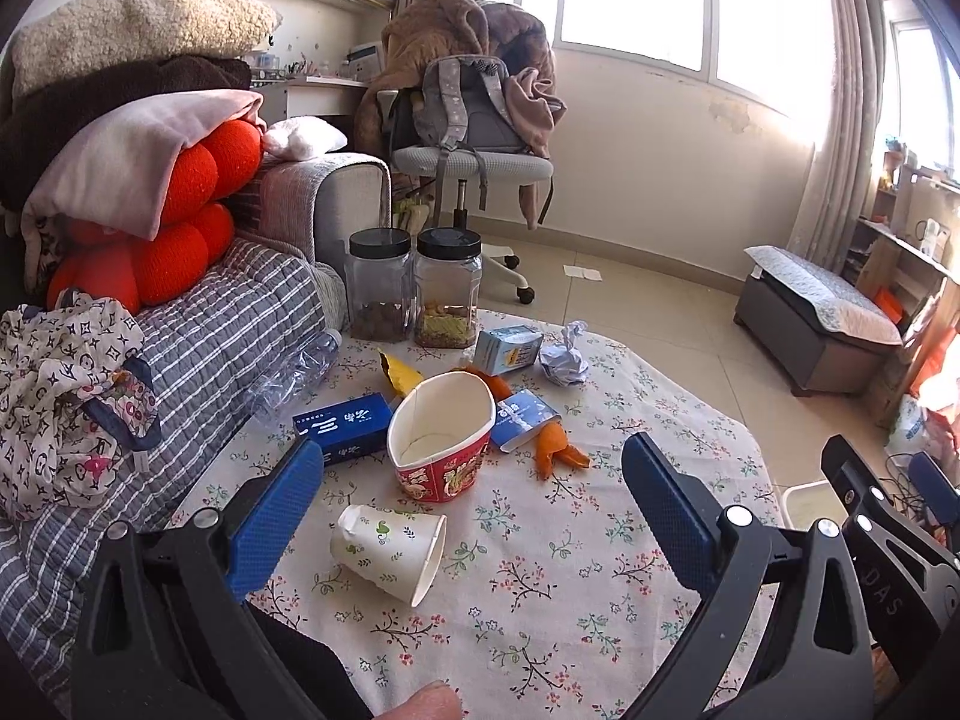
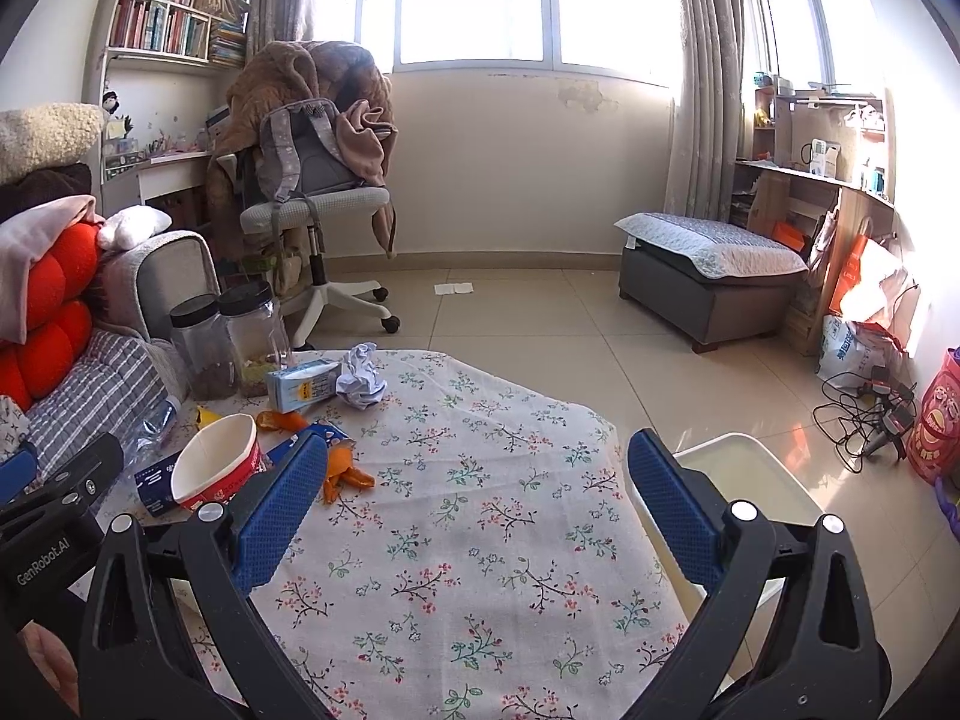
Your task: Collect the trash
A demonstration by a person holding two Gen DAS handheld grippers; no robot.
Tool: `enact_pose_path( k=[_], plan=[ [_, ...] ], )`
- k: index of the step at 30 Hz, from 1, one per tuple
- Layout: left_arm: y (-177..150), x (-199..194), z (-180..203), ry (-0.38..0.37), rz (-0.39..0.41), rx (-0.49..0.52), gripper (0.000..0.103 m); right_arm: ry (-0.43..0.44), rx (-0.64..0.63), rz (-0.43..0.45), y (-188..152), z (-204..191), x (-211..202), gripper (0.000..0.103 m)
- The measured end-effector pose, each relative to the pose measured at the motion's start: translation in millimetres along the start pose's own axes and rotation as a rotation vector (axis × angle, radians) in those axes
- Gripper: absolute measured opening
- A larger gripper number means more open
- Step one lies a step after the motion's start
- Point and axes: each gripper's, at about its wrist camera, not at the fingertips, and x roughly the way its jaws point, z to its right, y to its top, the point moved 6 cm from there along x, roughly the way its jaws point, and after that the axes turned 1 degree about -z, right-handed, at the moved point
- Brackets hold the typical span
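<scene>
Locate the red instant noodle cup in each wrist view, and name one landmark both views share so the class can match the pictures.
Left wrist view: the red instant noodle cup stands upright at centre, on the floral tablecloth, just beyond the tipped paper cup.
Right wrist view: the cup sits at far left, beside the left finger.
Shared landmark: the crumpled white paper ball.

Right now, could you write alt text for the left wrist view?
The open left gripper hovers over a floral table strewn with trash: a tipped paper cup, a red noodle bowl, cartons and orange peel.
</scene>
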Motion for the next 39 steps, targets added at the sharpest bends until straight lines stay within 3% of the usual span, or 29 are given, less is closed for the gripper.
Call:
enact_pose_path(
  k=[39],
  plan=[
    [-2.7, 4.3, -3.3, 0.005, -0.019, -0.003, 0.097, 0.012, 0.001, -0.011, -0.6, -0.1, 0.1, 0.096]
  ],
)
